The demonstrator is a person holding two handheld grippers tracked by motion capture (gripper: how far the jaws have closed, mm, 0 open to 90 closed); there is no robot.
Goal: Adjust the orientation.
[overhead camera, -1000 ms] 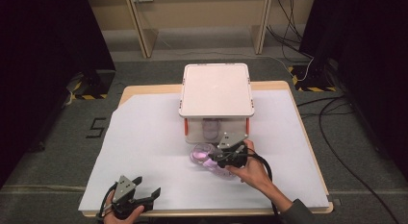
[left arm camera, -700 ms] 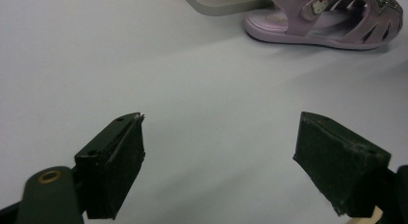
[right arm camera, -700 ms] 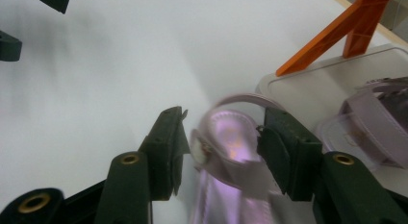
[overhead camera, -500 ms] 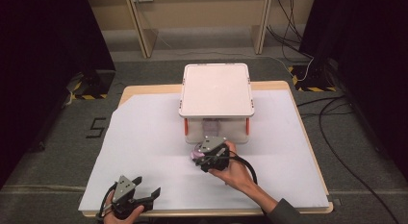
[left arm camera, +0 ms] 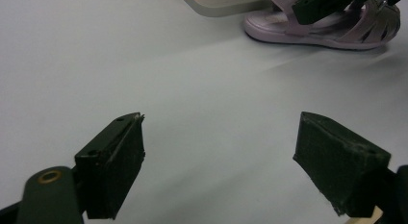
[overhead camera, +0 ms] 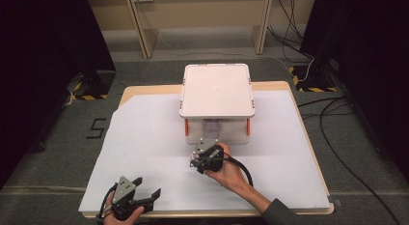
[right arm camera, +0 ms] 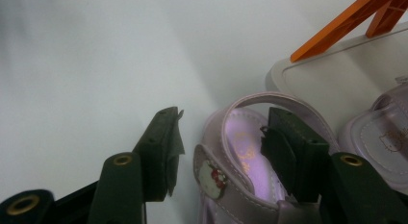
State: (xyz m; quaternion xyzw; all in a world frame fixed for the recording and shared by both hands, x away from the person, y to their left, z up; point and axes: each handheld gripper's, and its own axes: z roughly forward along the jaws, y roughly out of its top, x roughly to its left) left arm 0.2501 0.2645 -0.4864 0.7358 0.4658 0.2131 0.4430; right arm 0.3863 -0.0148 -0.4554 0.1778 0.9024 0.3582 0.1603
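Observation:
A lilac child's sandal (right arm camera: 226, 185) lies on the white table sheet in front of a clear box (overhead camera: 217, 131). My right gripper (right arm camera: 219, 147) straddles the sandal's side wall, one jaw outside and one inside over the insole. Its jaws have just been opening, and a gap shows between the pads and the wall. From above, the right gripper (overhead camera: 198, 160) covers most of the sandal (overhead camera: 193, 163). The left gripper view shows that sandal (left arm camera: 288, 34) far off. My left gripper (overhead camera: 149, 187) rests open at the table's front left with nothing between its jaws (left arm camera: 219, 156).
The clear box carries a white lid (overhead camera: 217, 90) and orange latches (right arm camera: 346, 27). A second lilac sandal (right arm camera: 380, 137) lies inside it. The white sheet (overhead camera: 144, 138) covers the table, whose wooden edge (overhead camera: 130, 92) shows at the back left. Cables (overhead camera: 337, 138) run over the floor at the right.
My right hand has moved left, over the sandal, so the sandal is now mostly hidden beneath it. The left gripper has stayed where it was.

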